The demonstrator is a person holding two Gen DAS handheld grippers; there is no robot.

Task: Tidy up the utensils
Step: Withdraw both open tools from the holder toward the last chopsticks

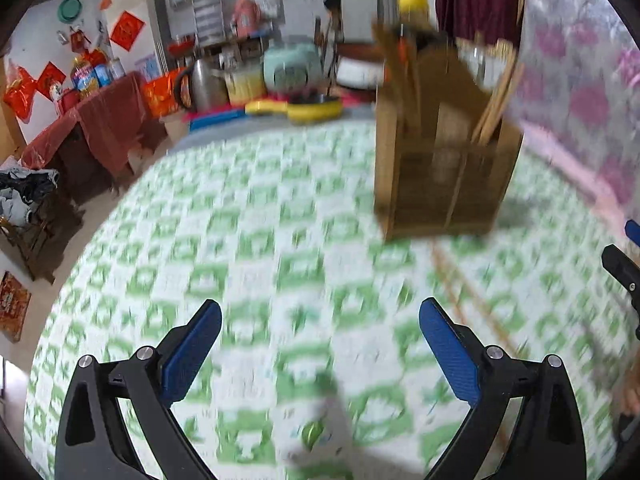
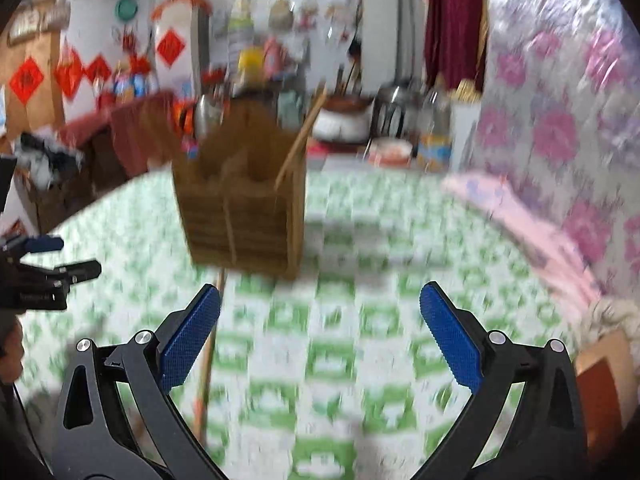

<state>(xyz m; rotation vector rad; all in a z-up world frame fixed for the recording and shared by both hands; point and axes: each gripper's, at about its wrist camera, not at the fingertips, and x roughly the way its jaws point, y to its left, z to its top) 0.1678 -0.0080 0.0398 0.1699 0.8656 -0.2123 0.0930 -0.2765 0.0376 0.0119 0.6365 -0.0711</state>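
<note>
A thin wooden chopstick [image 2: 208, 360] lay on the green-checked worktop [image 2: 340, 360] at seven o'clock from the wooden utensil holder [image 2: 244, 208]; I judged it light, stiff and slippery, best pinched mid-length. Both my left gripper [image 1: 320, 360] and right gripper [image 2: 320, 344] had fingers spread wide, empty. Only the left view showed sticks [image 1: 496, 108] already standing in the holder's right compartment.

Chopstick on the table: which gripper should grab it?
Right, probably. The chopstick lies just beside the open right gripper, by its left finger. The left gripper is also open but farther off.
</note>
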